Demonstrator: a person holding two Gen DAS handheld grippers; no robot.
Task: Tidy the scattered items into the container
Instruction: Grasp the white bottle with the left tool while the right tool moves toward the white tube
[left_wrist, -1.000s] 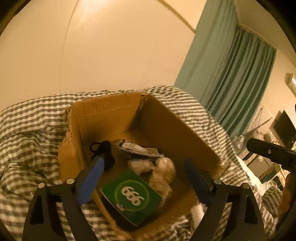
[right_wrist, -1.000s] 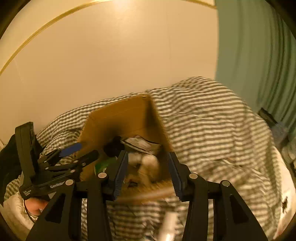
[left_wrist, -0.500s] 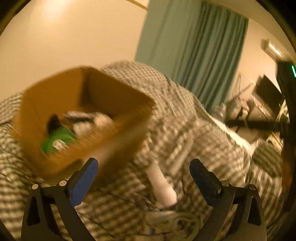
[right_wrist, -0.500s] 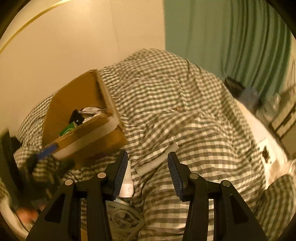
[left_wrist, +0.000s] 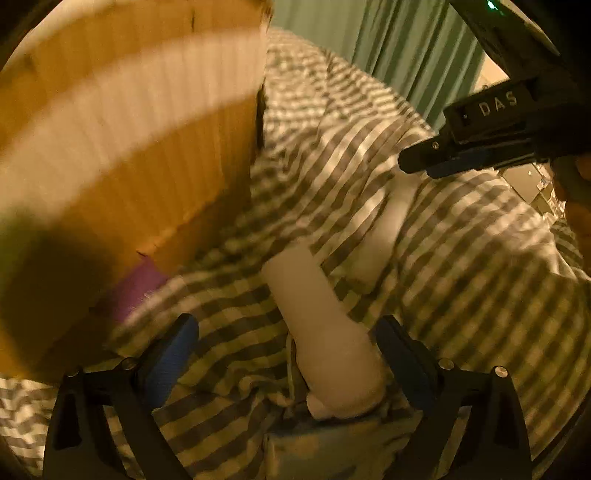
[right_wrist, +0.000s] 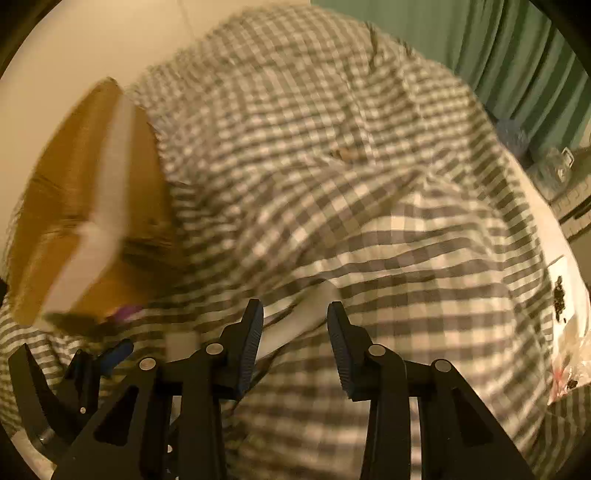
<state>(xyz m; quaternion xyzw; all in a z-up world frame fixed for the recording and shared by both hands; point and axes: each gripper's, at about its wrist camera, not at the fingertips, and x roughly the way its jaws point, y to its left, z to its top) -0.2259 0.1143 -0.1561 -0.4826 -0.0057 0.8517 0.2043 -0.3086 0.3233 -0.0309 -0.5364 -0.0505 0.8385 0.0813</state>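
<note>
**Both grippers reaching toward items beside the box**

The left gripper (left_wrist: 286, 354) is pointing steeply down at a gingham-checked bedcover (left_wrist: 461, 266). Its blue-padded jaws are standing wide and are closing slightly; a white bottle (left_wrist: 325, 339) is lying between them, nearer the right pad, and no pad is visibly pressing on it. A second pale item, a long white tube (left_wrist: 384, 229), is lying just beyond the bottle, partly folded into the cloth. The cardboard box (left_wrist: 122, 147), the container, is filling the left and far-left of the left wrist view, blurred, with a pale tape band running across its outer wall. A small purple object (left_wrist: 136, 288) is showing at the foot of the box, against the cover; what it is cannot be told.

The right gripper (right_wrist: 295, 343) is also pointing down at the bedcover (right_wrist: 369, 206), jaws partly spread and closing. The near end of the white tube (right_wrist: 295, 321) is sitting between them, without clear contact on either pad. The box (right_wrist: 92, 206) is standing to the far left here, and the left gripper (right_wrist: 110, 354) is showing at the lower left. Green curtains (right_wrist: 498, 48) are hanging at the far right.
</note>
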